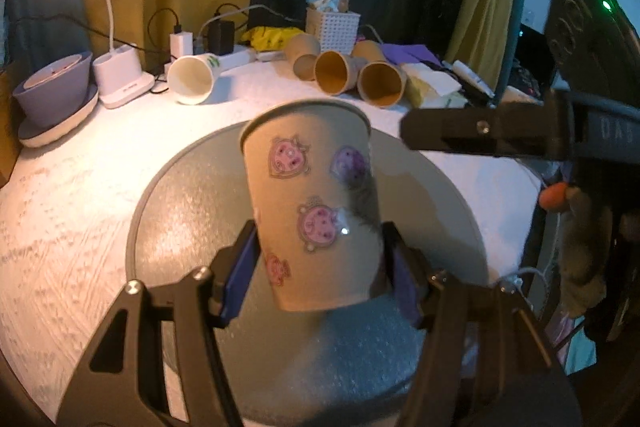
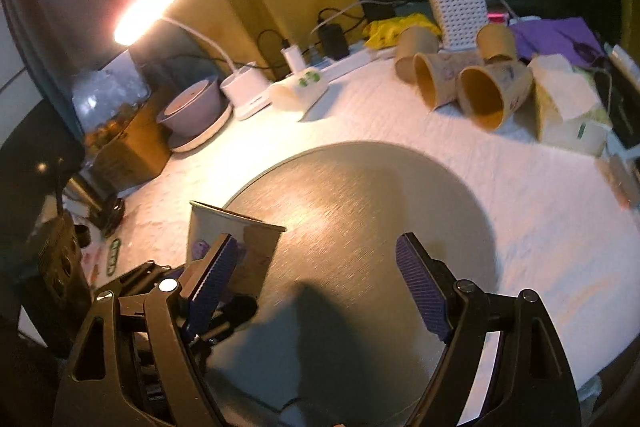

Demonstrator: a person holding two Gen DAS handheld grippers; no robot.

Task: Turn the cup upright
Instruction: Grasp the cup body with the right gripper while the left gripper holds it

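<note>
A tan paper cup with pink and purple stickers [image 1: 316,203] is gripped near its base by my left gripper [image 1: 320,267], mouth up and tilted slightly, just above the round grey mat [image 1: 180,227]. The blue pads press both sides of the cup. The cup also shows in the right wrist view [image 2: 236,247] at the left, behind my right gripper's left finger. My right gripper [image 2: 316,287] is open and empty above the mat [image 2: 360,195]. It shows in the left wrist view as a dark bar [image 1: 480,135] to the right of the cup.
Several brown cups [image 1: 360,75] and a white cup [image 1: 192,79] lie on their sides at the back of the white table. A lamp base [image 1: 124,79], a grey bowl [image 1: 52,91], chargers, a white basket [image 1: 332,27] and tissues [image 2: 560,99] stand along the back.
</note>
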